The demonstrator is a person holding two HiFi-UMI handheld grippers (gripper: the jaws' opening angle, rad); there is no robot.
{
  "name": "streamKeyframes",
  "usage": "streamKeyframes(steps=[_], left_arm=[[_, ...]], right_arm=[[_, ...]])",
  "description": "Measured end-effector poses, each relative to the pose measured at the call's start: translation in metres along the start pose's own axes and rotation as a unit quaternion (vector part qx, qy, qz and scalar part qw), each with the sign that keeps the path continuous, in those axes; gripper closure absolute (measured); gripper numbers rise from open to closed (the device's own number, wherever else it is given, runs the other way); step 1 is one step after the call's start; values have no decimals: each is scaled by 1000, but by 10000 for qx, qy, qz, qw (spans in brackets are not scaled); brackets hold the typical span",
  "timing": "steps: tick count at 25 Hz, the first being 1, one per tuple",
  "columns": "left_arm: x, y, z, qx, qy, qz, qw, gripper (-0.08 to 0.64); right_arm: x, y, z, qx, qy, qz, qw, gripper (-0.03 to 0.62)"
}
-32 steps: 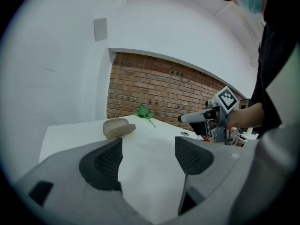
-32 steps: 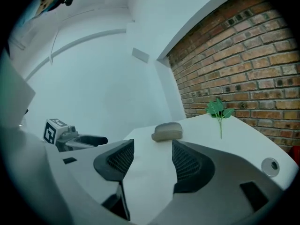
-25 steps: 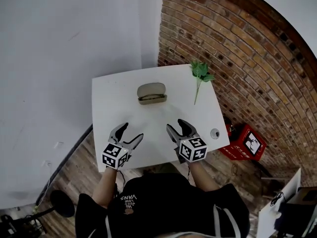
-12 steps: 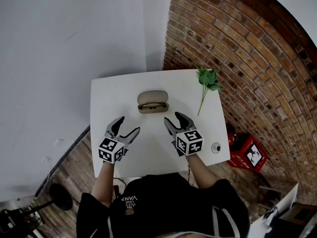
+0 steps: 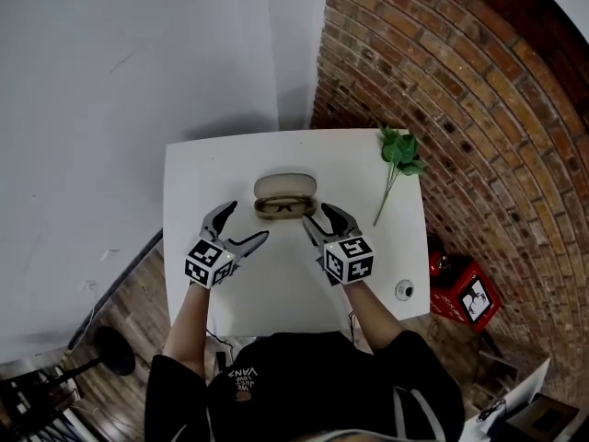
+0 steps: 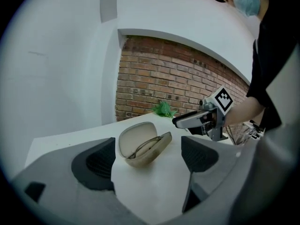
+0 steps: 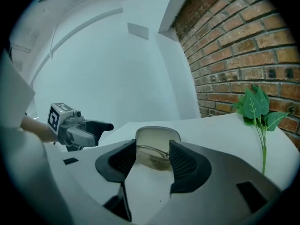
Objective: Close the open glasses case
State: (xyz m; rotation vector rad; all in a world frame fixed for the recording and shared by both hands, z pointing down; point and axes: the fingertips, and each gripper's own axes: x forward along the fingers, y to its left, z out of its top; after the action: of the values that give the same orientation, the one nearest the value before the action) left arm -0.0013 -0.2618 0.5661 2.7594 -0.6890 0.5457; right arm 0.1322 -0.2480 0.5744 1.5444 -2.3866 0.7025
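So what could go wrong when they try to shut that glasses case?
1. The glasses case lies loose on the white table, so pushing its raised lid might slide it instead of shutting it.
2. The glasses lie near the rim and might get pinched.
3. The left gripper is opening its jaws and the right gripper is closing its own, with nothing between either. Coming in from both sides, one might knock the case.
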Motion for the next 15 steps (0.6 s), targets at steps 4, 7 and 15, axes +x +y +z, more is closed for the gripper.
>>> streamKeyframes(steps=[4,7,15], left_arm=[[17,7,1,233,139,-179,9995,97],[29,11,2,400,242,-315,9984,82],[58,18,-7,793,839,-839,9898,15]], right_arm=[[13,-5,-3,26,58,132,9999,390],[19,-6,-7,51,103,215,9997,391],[29,-7,-17,138,305,513,9981,399]])
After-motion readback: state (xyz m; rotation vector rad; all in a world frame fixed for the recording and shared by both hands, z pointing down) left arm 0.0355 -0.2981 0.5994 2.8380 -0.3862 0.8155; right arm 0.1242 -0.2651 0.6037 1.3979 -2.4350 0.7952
